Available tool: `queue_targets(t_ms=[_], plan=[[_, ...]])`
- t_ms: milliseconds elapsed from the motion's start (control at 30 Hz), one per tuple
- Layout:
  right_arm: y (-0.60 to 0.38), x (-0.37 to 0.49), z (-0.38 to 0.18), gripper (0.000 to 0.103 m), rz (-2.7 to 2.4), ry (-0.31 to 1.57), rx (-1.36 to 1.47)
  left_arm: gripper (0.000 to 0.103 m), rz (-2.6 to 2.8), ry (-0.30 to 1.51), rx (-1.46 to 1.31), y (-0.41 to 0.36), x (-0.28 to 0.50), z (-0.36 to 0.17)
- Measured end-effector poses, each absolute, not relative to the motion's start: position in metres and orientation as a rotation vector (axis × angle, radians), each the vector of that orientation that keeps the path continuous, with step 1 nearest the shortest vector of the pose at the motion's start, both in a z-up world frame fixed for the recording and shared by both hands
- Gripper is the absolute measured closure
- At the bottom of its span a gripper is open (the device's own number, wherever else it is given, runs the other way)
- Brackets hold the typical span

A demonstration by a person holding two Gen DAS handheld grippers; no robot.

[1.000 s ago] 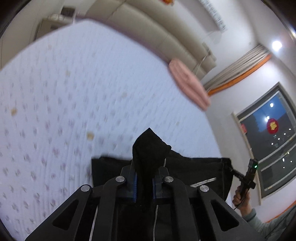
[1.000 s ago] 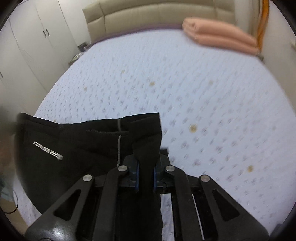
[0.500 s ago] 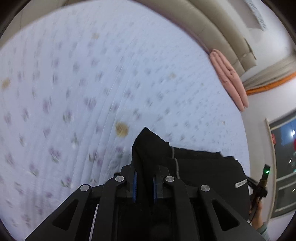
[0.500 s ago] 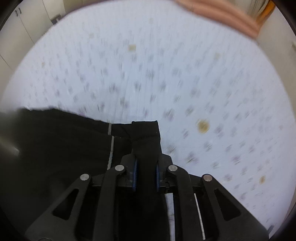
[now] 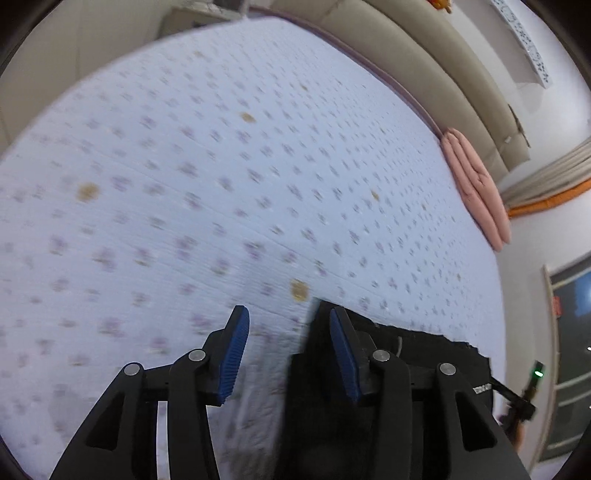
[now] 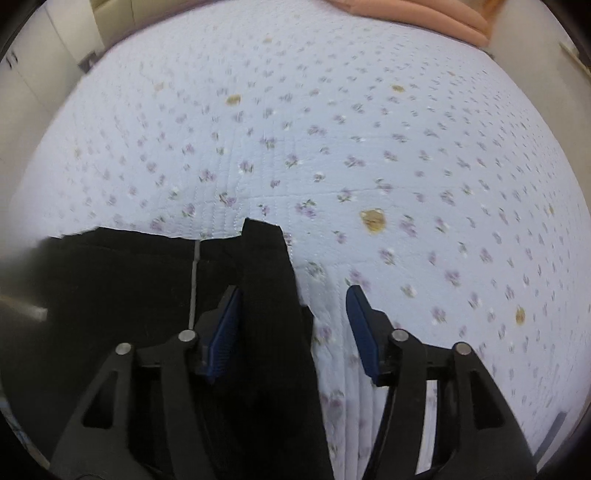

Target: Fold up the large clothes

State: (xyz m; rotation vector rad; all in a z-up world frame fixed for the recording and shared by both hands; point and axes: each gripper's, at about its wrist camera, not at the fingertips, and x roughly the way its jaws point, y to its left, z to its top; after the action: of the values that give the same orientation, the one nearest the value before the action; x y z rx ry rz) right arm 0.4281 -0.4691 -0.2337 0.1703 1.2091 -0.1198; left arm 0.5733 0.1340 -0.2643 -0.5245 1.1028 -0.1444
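Observation:
A black garment (image 6: 122, 280) with a thin grey stripe lies flat on the bed's flowered sheet (image 6: 332, 140). My right gripper (image 6: 293, 317) is open; a black corner of the garment lies between its blue pads, touching neither. In the left wrist view the same garment (image 5: 424, 365) lies at the lower right with a small white label. My left gripper (image 5: 288, 343) is open and empty over the sheet (image 5: 221, 166), its right finger at the garment's left edge.
A rolled pink blanket (image 5: 476, 188) lies at the bed's far right edge, also seen in the right wrist view (image 6: 417, 14). A beige headboard (image 5: 424, 62) runs along the far side. White wardrobe doors (image 6: 22, 66) stand left. The other gripper's handle (image 5: 528, 391) shows at the right.
Both grippers were shut on folds of the black garment and carried it down toward the bed. Now both have opened and the garment lies on the sheet.

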Motion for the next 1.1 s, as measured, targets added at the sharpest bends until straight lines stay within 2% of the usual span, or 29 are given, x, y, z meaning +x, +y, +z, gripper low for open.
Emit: queue_targets(t_ms=[267, 400, 567, 833, 1033, 1100], plan=[[-0.458, 0.377, -0.162, 0.047, -0.111, 1.082, 0.164, 0.058, -0.196, 0.996, -0.374, 0.114, 0.52, -0.192], [-0.419, 0.356, -0.142, 0.048, -0.004, 1.057, 0.156, 0.058, -0.306, 0.973, -0.272, 0.055, 0.478, -0.167], [-0.358, 0.333, -0.142, 0.05, 0.133, 1.056, 0.12, 0.058, -0.468, 0.985, -0.189, -0.025, 0.428, -0.163], [-0.312, 0.325, -0.157, 0.054, 0.228, 1.065, 0.08, 0.058, -0.595, 1.059, -0.126, -0.107, 0.4, -0.19], [-0.288, 0.332, -0.216, 0.078, 0.193, 1.178, -0.026, 0.059, -0.549, 1.201, -0.062, -0.131, 0.41, -0.262], [-0.286, 0.336, -0.243, 0.079, 0.183, 1.22, -0.039, 0.059, -0.536, 1.237, -0.129, -0.126, 0.417, -0.276]])
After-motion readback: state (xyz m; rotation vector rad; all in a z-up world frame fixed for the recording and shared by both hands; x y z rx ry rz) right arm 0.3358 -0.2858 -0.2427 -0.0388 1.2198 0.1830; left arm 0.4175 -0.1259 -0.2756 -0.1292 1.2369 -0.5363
